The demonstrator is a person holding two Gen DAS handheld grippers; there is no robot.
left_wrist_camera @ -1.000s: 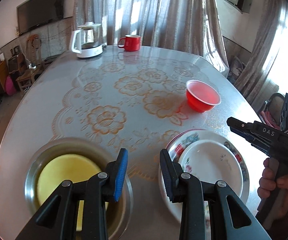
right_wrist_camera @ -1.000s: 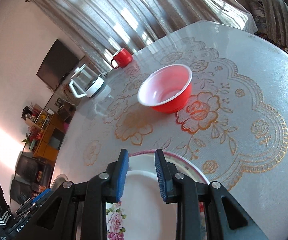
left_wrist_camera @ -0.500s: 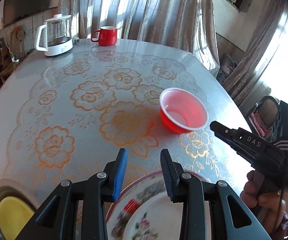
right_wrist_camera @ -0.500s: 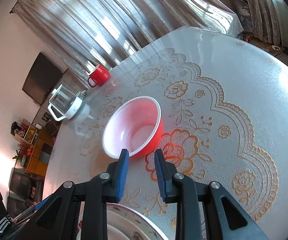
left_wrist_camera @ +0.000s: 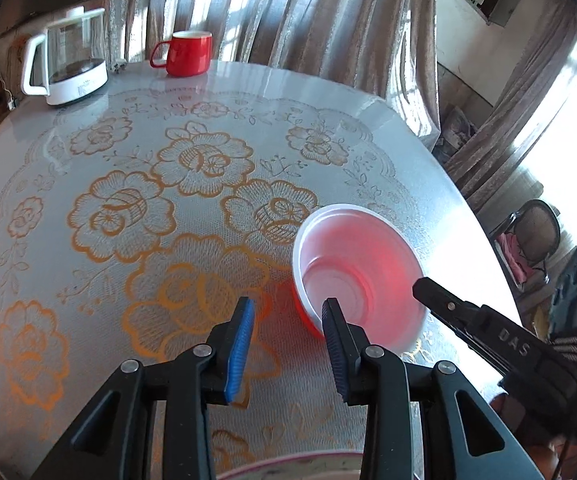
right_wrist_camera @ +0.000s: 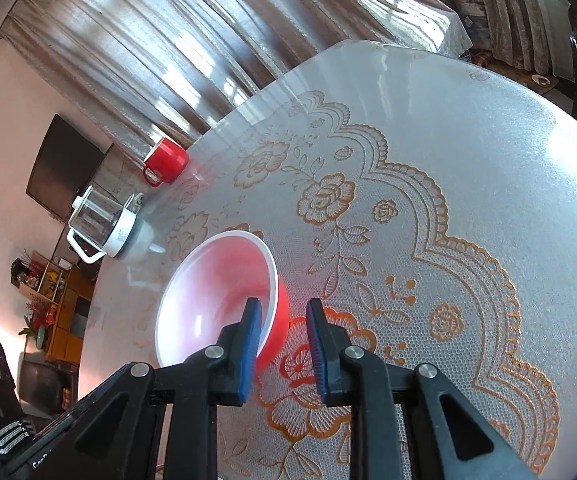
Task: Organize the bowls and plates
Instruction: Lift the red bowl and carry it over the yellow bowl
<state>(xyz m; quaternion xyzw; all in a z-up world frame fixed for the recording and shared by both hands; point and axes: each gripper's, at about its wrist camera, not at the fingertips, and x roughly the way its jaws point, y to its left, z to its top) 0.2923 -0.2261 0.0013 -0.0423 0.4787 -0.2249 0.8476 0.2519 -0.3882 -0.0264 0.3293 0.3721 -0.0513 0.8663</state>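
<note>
While bowl unlifted: right claw (right_wrist_camera: 281,344) closing astride red plastic bowl's (right_wrist_camera: 216,300) near rim, seemingly ungripped
Left claw (left_wrist_camera: 288,340): part-open, empty; bowl just beyond
Left: stacking

Red bowl (left_wrist_camera: 362,276), thin plastic, white rim, pale pink translucent inside, empty. In the right wrist view (right_wrist_camera: 224,300) it looks tipped, mouth turned toward the camera, near wall between blue pads; contact unclear. Sits on floral lace-pattern tabletop (left_wrist_camera: 136,184). Plate (left_wrist_camera: 288,468): only a pinkish rim sliver at bottom edge of the left wrist view, near the bowl.
</note>
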